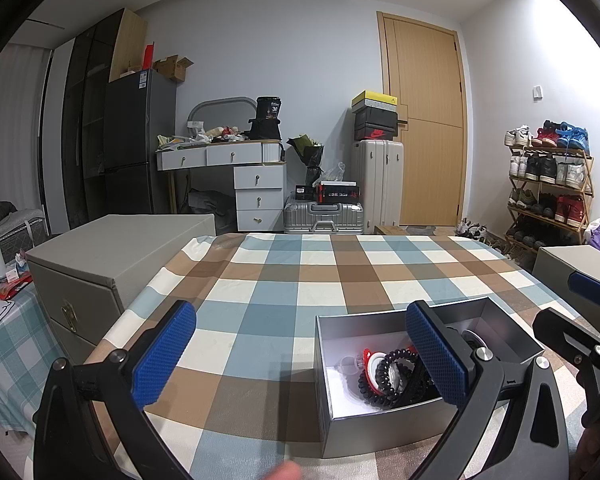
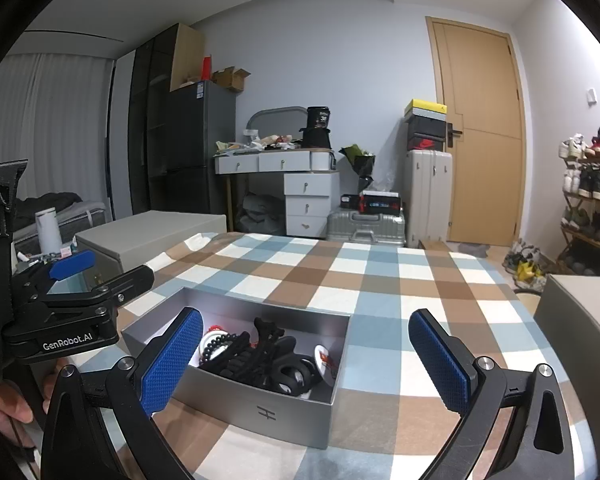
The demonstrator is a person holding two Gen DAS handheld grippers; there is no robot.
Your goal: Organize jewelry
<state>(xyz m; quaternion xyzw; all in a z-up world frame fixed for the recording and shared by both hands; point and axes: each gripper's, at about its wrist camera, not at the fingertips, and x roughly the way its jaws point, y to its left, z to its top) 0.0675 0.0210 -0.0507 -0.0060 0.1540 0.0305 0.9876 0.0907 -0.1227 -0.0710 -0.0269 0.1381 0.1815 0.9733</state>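
An open silver box [image 1: 340, 424] sits on the checked tablecloth [image 1: 284, 292]; it also shows in the right wrist view [image 2: 236, 396]. Inside lie black coiled hair ties [image 1: 384, 376], a red-and-white round piece [image 1: 374, 360], a black hair claw [image 2: 268, 340] and black bead strings [image 2: 216, 344]. My left gripper [image 1: 300, 360] is open and empty, its right finger over the box. My right gripper [image 2: 306, 364] is open and empty, straddling the box's near right part. Each gripper appears at the edge of the other's view.
A grey drawer chest [image 1: 112, 264] stands at the table's left edge, another grey box [image 2: 580, 344] at the right. Behind are a white desk [image 1: 240, 160], suitcases [image 1: 376, 184], a door [image 1: 424, 128] and a shoe rack [image 1: 548, 188].
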